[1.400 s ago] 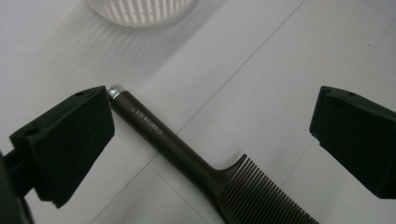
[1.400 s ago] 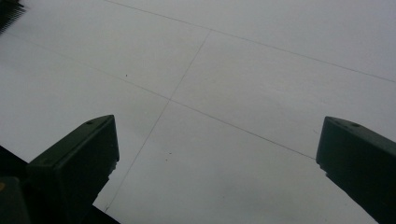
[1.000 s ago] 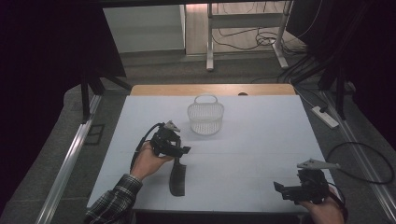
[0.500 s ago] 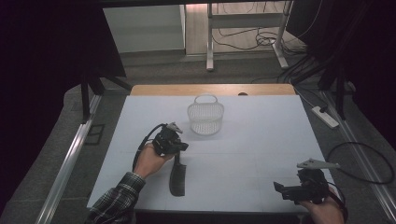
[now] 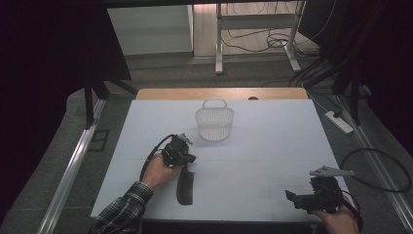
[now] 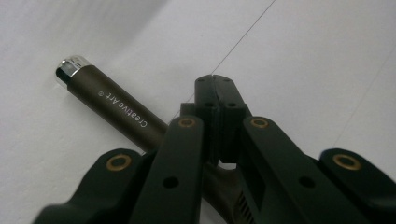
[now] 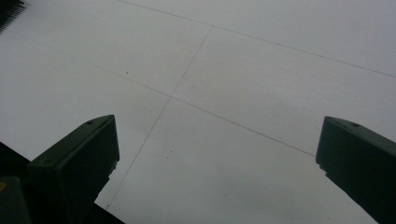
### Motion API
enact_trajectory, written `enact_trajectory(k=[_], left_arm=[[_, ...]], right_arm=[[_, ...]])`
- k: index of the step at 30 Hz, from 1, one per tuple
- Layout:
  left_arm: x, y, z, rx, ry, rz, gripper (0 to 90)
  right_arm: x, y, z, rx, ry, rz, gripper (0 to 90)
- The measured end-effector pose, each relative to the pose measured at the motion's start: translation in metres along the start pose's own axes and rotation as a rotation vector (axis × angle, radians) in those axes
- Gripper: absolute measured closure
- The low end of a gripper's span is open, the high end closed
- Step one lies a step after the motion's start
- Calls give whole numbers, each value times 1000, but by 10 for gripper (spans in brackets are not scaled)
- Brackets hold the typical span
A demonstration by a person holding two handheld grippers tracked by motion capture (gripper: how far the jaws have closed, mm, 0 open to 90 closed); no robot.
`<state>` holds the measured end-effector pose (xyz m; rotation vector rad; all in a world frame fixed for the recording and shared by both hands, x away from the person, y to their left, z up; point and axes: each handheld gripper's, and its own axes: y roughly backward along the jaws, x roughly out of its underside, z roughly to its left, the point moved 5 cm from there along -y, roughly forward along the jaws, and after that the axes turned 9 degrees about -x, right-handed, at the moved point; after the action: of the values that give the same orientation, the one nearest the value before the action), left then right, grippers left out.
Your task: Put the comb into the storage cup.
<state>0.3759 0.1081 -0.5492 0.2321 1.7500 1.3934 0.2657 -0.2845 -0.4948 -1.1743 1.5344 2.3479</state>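
Note:
A dark hairbrush (image 5: 185, 185) lies flat on the white table (image 5: 272, 146), left of centre near the front. Its brown handle (image 6: 116, 105), silver-capped and printed "Creative Art", runs under my left gripper (image 6: 215, 93). That gripper's jaws are pressed together just above the handle, with nothing visibly clamped between the tips. In the high view the left gripper (image 5: 186, 158) sits over the brush's far end, held by a hand in a plaid sleeve. My right gripper (image 5: 292, 197) hovers near the front right corner; in its own view the right gripper (image 7: 217, 154) is wide open over bare table.
A white mesh basket (image 5: 214, 122) with a handle stands upright at the middle back of the table. A wooden strip (image 5: 219, 93) edges the far side. A power strip (image 5: 339, 122) and cables lie on the floor at the right. Brush bristles (image 7: 9, 10) show in the right gripper view's top left corner.
My left gripper has crept slightly nearer over the brush. The brush, the basket and the right gripper stay where they were.

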Motion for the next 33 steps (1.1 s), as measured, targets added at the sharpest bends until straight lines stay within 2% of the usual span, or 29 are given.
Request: enact_trajectory(k=[5, 11, 19, 28, 33], left_arm=[[1, -3, 5, -19, 8, 5, 889], [3, -8, 19, -52, 22, 18, 889], [9, -4, 35, -100, 46, 33, 889], [27, 3, 51, -107, 72, 69, 889], [37, 8, 54, -92, 90, 82, 889]], right_arm=[[0, 0, 0, -2, 0, 4, 0], [0, -1, 0, -3, -1, 10, 0], [1, -1, 0, -3, -7, 11, 0], [1, 0, 0, -3, -8, 9, 0], [1, 0, 0, -3, -5, 8, 0]])
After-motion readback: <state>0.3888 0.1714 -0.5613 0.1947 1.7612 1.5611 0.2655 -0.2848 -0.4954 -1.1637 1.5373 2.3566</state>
